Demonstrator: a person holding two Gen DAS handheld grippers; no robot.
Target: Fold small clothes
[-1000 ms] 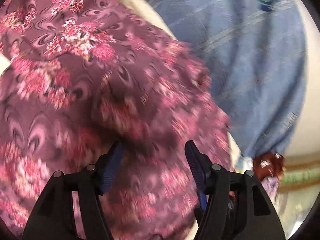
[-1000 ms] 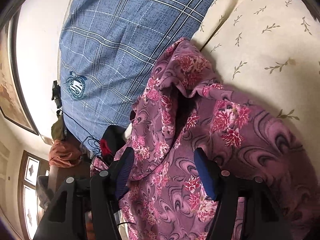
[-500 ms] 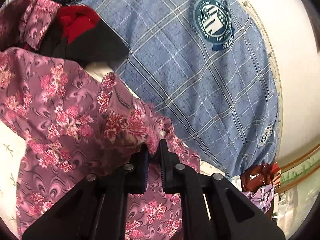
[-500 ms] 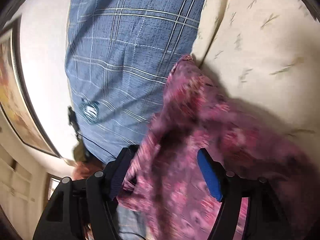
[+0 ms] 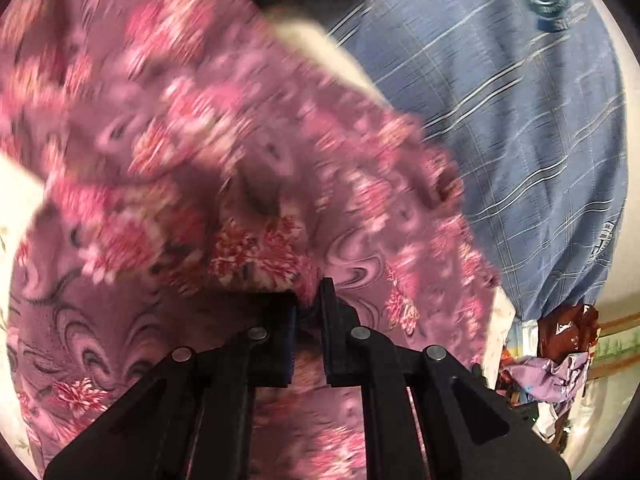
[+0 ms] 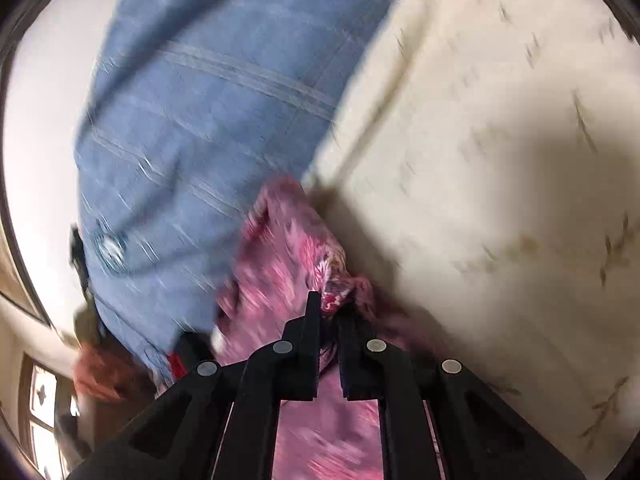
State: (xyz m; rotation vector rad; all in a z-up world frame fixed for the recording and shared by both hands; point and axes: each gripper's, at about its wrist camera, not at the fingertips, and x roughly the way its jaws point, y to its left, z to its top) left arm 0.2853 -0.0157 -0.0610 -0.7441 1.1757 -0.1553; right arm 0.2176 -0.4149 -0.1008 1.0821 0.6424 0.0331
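Note:
A purple garment with pink flowers (image 5: 208, 152) fills most of the left wrist view, blurred by motion. My left gripper (image 5: 310, 300) is shut on a fold of this floral garment, cloth bunching between its black fingers. In the right wrist view the same floral garment (image 6: 280, 256) is gathered into a narrow bunch on the cream bedsheet (image 6: 500, 160). My right gripper (image 6: 328, 304) is shut on that bunch, with the fabric pinched at the fingertips and hanging below them.
A large blue plaid pillow (image 5: 520, 120) with a round crest lies beyond the garment, also blue plaid pillow (image 6: 208, 100). A heap of brown and lilac cloth (image 5: 560, 344) sits at the right edge. A window (image 6: 40, 412) and an orange-brown bundle (image 6: 100, 372) are at lower left.
Both grippers have shut on the floral garment; the left shut first, the right only in the last half second. The garment now bunches at the right fingertips and both views blur with motion.

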